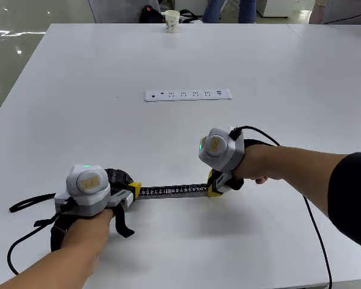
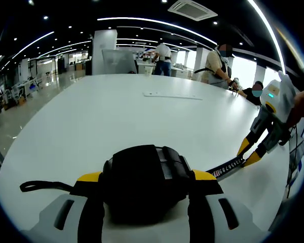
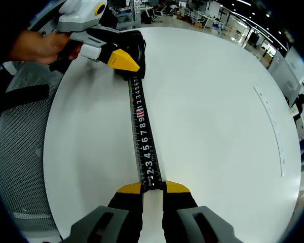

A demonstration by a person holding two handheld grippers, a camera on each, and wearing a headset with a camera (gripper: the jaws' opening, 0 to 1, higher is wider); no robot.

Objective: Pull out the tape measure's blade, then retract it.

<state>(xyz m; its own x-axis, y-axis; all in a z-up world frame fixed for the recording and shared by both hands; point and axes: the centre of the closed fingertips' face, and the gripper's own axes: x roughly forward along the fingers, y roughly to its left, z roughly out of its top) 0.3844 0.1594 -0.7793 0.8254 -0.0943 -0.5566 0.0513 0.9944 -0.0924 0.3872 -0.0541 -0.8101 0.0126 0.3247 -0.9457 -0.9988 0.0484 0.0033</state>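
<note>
Here two grippers (image 1: 132,191) (image 1: 215,190) hold one tape measure (image 1: 118,179), blade (image 1: 171,191) out.

a: what is the left gripper (image 2: 147,177) covering?
b: its jaws are hiding most of the tape measure (image 1: 119,178)'s black case, and in the left gripper view they are blocking the case's underside.
a: and the blade (image 3: 143,136)'s tip?
b: it is disappearing between the right gripper (image 3: 153,188)'s closed jaws, which are hiding the hook.
a: anything farther out?
b: far ahead of both grippers, the cup (image 1: 172,21)'s print is blurring out, and the top edge is cutting off the people (image 1: 248,9) beyond it. behind the right gripper, the black cable (image 1: 317,238) is running off the bottom edge.
</note>
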